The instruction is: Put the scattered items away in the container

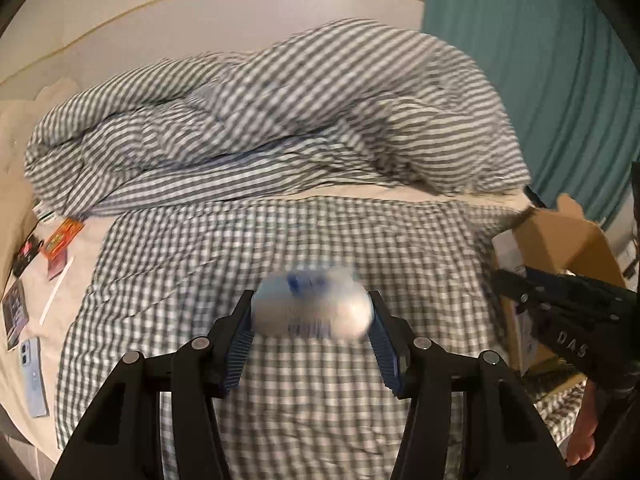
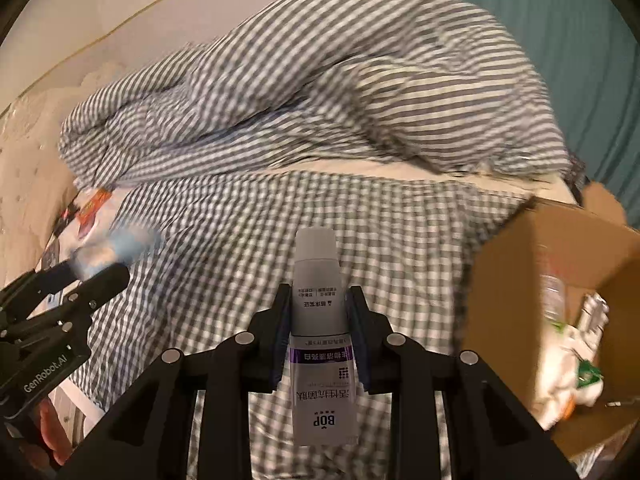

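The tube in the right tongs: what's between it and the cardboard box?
Only checked bedsheet lies between the tube and the cardboard box; nothing else sits on that stretch, as the right wrist view shows.

A blanket is heaped at the far end of the bed. A phone and small packs are laid along the bed's left edge. A box is placed off the bed's right side, with wrappers inside. A bottle is held above the bed on the left, and a tube to its right, nearer the box.
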Action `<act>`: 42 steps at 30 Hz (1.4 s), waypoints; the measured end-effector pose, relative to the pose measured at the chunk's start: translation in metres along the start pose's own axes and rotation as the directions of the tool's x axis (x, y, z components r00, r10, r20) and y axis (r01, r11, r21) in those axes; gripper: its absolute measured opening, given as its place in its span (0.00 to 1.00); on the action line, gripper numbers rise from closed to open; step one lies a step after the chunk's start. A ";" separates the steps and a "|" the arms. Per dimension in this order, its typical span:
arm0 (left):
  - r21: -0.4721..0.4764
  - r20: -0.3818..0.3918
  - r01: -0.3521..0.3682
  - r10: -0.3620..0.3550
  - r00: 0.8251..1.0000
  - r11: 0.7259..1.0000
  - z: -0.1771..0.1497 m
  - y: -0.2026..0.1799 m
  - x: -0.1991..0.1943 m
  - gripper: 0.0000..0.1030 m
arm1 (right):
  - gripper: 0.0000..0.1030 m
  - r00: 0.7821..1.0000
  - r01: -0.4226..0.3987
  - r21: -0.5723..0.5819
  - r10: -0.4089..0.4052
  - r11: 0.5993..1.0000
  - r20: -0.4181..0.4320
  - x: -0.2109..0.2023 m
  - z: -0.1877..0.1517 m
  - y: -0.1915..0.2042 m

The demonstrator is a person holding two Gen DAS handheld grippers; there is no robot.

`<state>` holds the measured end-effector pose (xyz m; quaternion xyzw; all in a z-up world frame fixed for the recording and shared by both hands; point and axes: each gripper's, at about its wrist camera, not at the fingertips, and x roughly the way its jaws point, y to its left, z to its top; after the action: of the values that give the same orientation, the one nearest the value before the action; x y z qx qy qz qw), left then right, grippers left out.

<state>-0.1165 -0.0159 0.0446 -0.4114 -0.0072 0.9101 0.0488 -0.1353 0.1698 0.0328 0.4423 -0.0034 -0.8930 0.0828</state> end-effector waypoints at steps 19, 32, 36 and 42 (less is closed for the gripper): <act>0.070 -0.098 0.076 -0.069 0.993 0.995 -0.022 -0.077 0.025 0.82 | 0.27 0.982 0.183 0.301 -0.191 0.936 -0.001 -0.045 -0.039 -0.187; 0.025 -0.280 -0.012 0.018 0.960 1.000 -0.097 -0.025 0.094 0.90 | 0.85 0.967 0.236 0.356 -0.255 0.904 0.009 -0.040 -0.062 -0.172; 0.003 -0.330 -0.035 0.034 0.943 0.999 -0.112 -0.024 0.124 0.90 | 0.85 0.972 0.217 0.329 -0.233 0.919 0.010 -0.033 -0.064 -0.153; -0.027 -0.352 -0.052 0.039 0.935 0.998 -0.118 -0.025 0.156 0.78 | 0.85 0.974 0.219 0.281 -0.226 0.935 -0.005 -0.025 -0.067 -0.138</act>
<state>-0.1285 0.0209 -0.1493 -0.5683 -0.0052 0.8225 0.0209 -0.0877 0.3146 0.0009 0.4346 -0.0806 -0.8932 -0.0822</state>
